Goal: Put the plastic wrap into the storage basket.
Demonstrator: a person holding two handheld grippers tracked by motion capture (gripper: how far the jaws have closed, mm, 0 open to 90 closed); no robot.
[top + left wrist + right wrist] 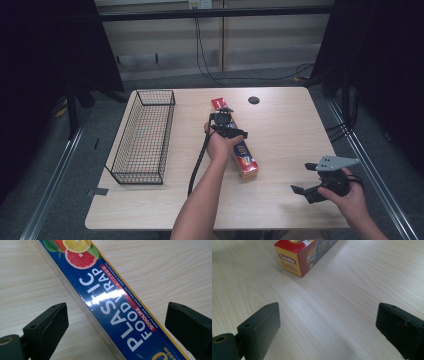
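Note:
A long blue, red and yellow plastic food wrap box [243, 159] lies flat on the wooden table [280, 115], running from the far middle toward the front. My left gripper [226, 126] hovers over the box's middle, open. In the left gripper view the box [110, 297] lies between the two black jaws, which stand wide apart on either side of it. My right gripper [306, 179] is open near the front right of the table, pointing left. In the right gripper view the box's near end [298, 255] lies ahead, beyond the open jaws.
A black wire basket [142, 135] stands on the left part of the table. A small dark round disc [254, 100] is set near the table's far edge. Bare wood lies between the box and the right gripper.

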